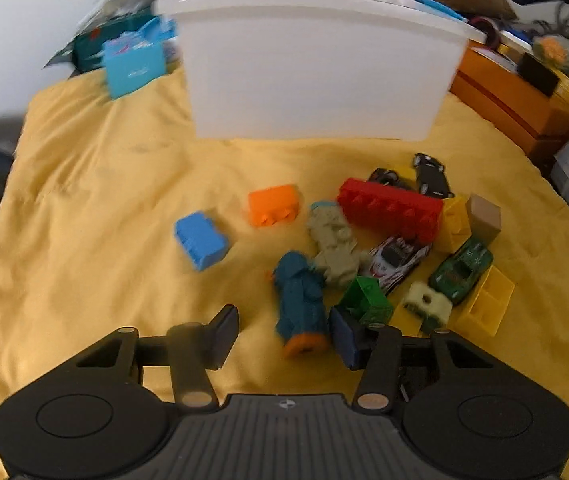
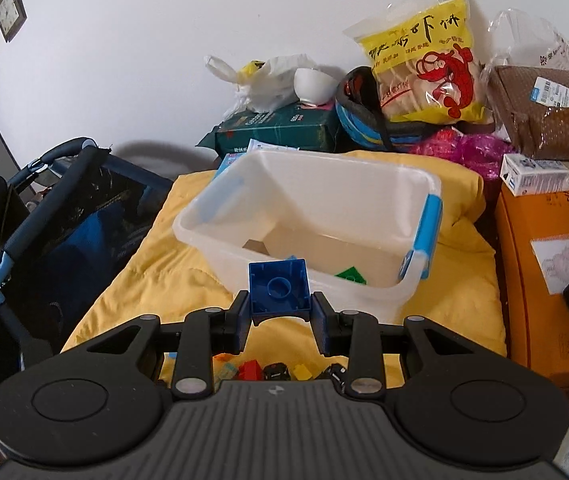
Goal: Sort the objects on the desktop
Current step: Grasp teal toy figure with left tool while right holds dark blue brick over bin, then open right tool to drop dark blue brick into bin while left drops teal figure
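Right wrist view: the white bin holds a green piece and a brown one. The right tool grips a blue block just before the bin's rim, hollow underside toward the camera. The left tool is wide open and empty above the yellow cloth, beside a teal toy lying lengthwise toward it.

Right hand-held gripper clamps blue block just before white bin

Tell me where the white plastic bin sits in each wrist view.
Left wrist view: white plastic bin fills the upper middle, behind the scattered toys.
Right wrist view: the bin sits mid-frame, just beyond the right gripper.
Shared landmark: yellow cloth beneath it.
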